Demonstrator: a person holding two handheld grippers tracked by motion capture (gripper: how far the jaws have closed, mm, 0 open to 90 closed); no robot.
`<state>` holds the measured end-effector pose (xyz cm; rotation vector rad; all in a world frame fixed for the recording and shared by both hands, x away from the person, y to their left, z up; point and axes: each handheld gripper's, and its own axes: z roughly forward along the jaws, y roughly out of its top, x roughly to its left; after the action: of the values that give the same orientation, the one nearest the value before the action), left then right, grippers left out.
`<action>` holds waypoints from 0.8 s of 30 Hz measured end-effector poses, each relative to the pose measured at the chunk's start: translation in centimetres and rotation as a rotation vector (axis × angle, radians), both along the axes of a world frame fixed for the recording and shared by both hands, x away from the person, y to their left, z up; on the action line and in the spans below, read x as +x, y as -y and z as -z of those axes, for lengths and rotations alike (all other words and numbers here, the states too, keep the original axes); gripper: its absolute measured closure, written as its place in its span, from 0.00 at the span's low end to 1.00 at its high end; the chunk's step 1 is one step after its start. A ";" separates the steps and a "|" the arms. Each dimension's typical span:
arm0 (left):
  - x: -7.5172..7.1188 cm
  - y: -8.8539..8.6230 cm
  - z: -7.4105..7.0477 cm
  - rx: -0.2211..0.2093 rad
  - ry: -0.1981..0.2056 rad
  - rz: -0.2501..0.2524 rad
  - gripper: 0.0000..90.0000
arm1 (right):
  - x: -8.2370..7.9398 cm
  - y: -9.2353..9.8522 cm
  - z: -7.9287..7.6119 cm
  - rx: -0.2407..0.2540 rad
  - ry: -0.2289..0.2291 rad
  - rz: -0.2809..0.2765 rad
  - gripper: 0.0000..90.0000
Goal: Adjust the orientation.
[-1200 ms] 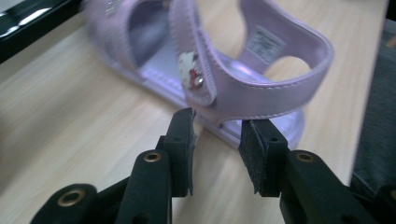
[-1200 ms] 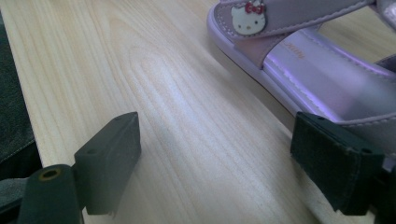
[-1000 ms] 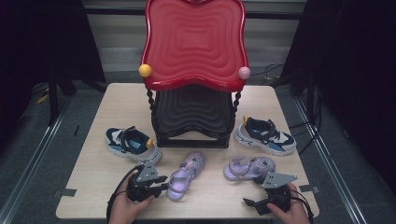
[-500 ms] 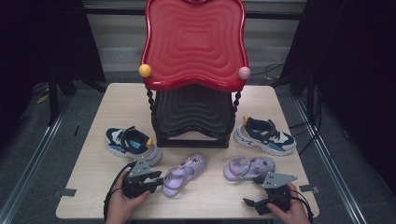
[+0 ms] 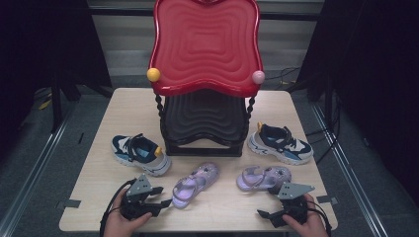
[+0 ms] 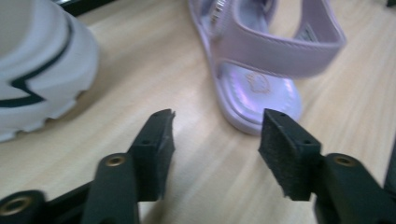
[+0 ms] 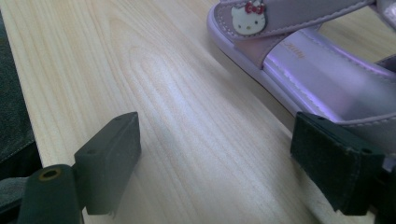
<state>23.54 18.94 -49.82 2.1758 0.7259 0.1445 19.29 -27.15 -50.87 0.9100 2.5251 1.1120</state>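
Two lilac sandals lie on the wooden table (image 5: 99, 123). The left sandal (image 5: 195, 183) has its heel end toward my left gripper (image 5: 165, 202), which is open just short of it; in the left gripper view the sandal's heel (image 6: 261, 88) lies a little beyond the open jaws, nothing between them. The right sandal (image 5: 263, 177) lies just beyond my right gripper (image 5: 262, 216), also open. In the right gripper view this sandal (image 7: 308, 60), with a cat-face charm, sits at the upper right, beside the right jaw. Two navy-and-white sneakers (image 5: 140, 154) (image 5: 279, 143) flank a red-and-black rack (image 5: 205, 49).
The two-tier rack stands at the table's back centre, its black lower shelf (image 5: 205, 118) under the red top shelf, with a yellow knob (image 5: 153, 74) and a pink knob (image 5: 258, 77). A white sneaker sole (image 6: 42, 70) is close on the left gripper's left. Dark floor surrounds the table.
My left gripper has drawn back toward the table's front edge and let go of the left sandal, which now lies free on the table. The right gripper has stayed put.
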 end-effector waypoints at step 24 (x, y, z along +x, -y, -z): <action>0.7 3.4 0.8 0.047 0.052 0.047 0.22 | 0.0 0.0 0.0 0.000 -0.001 -0.002 0.17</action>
<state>24.21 15.57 -50.60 2.2232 0.6477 0.1954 19.31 -27.14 -50.87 0.9079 2.5273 1.1123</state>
